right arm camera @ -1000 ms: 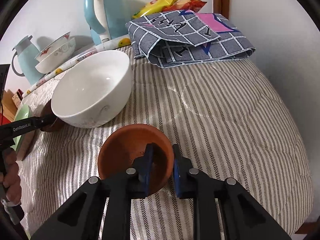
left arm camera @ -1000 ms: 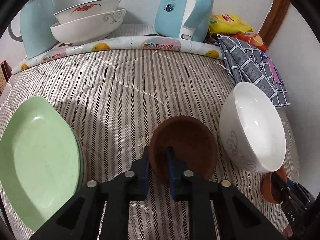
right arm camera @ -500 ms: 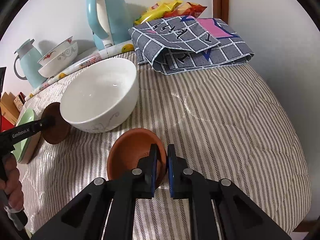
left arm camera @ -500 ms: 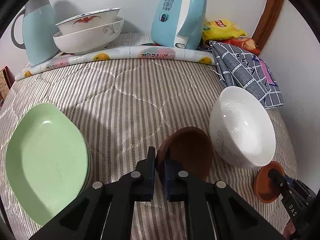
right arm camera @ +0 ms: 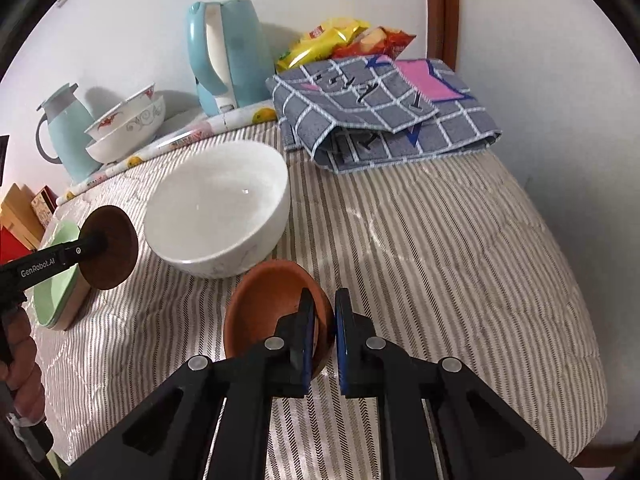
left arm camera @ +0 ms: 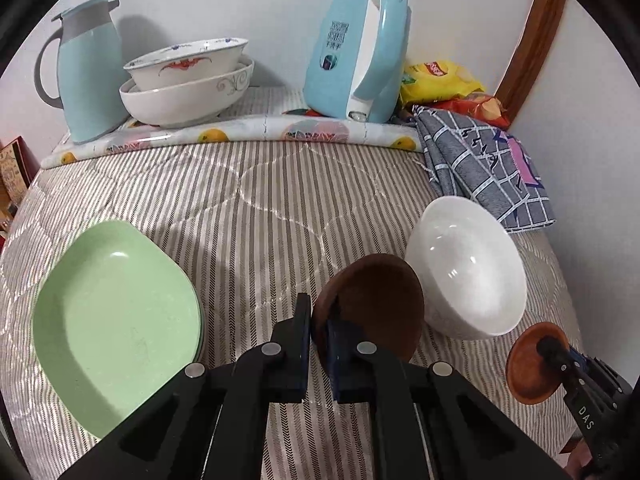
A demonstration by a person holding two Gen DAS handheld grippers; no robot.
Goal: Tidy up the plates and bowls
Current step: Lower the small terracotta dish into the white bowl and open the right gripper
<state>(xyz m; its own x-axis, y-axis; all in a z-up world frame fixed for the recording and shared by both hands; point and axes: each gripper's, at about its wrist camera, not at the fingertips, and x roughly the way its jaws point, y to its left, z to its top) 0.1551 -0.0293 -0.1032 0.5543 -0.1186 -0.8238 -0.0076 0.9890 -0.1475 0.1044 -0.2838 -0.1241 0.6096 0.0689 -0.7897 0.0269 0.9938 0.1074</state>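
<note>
My left gripper (left arm camera: 318,328) is shut on the rim of a dark brown bowl (left arm camera: 376,304), lifted off the striped cloth and tilted on edge; the right wrist view shows that bowl (right arm camera: 110,248) at the left. My right gripper (right arm camera: 325,322) is shut on the rim of a smaller orange-brown bowl (right arm camera: 268,308), also raised; in the left wrist view this orange-brown bowl (left arm camera: 532,364) appears at the lower right. Between the two stands a large white bowl (left arm camera: 468,268) (right arm camera: 220,208). Stacked green plates (left arm camera: 112,320) lie at the left.
At the back, on a fruit-print mat (left arm camera: 240,136), stand two nested patterned bowls (left arm camera: 188,84), a pale blue jug (left arm camera: 86,68) and a blue kettle (left arm camera: 356,56). A folded grey checked cloth (right arm camera: 380,112) and snack bags (right arm camera: 340,40) lie by the right wall.
Both grippers closed on their bowls' rims and lifted them off the cloth; the brown bowl now hangs tilted, and the scene sits lower and farther in both views.
</note>
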